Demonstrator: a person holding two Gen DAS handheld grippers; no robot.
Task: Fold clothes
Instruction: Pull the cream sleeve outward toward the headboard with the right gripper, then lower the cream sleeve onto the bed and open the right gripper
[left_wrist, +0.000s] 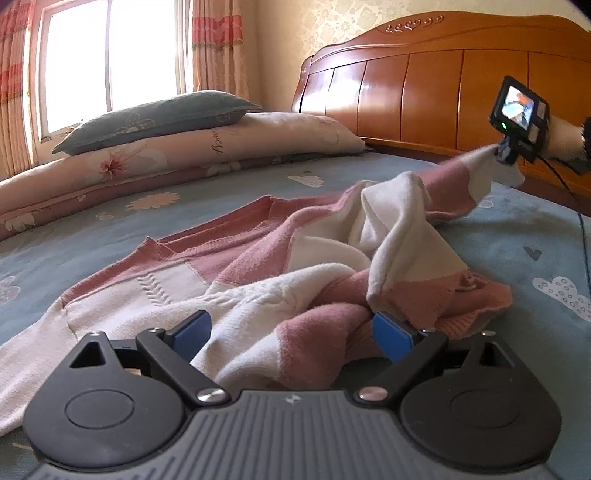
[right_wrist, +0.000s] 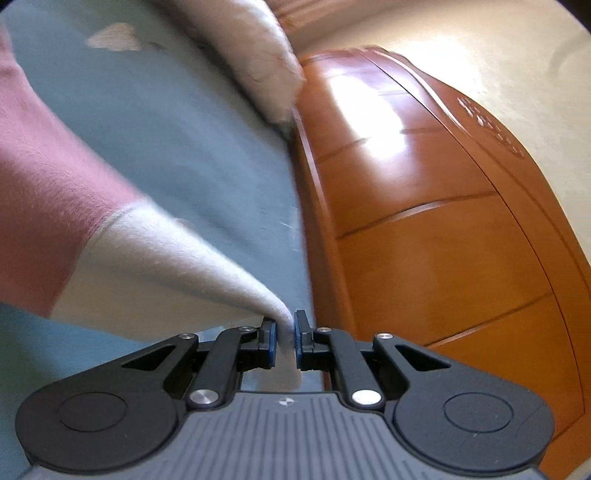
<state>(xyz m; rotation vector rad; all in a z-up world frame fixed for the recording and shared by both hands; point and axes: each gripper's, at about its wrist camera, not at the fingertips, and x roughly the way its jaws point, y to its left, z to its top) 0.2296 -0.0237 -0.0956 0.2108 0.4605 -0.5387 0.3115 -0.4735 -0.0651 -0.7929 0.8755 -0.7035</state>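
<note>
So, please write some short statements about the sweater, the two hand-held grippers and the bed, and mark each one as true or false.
1. The right hand-held gripper pinches a white end of the pink and white sweater. True.
2. The left hand-held gripper is shut on the sweater. False: its jaws stand wide open, with cloth lying between them.
3. The sweater lies neatly folded. False: it is bunched and twisted on the blue bed sheet.
4. A grey-green pillow rests on a floral one. True.
</note>
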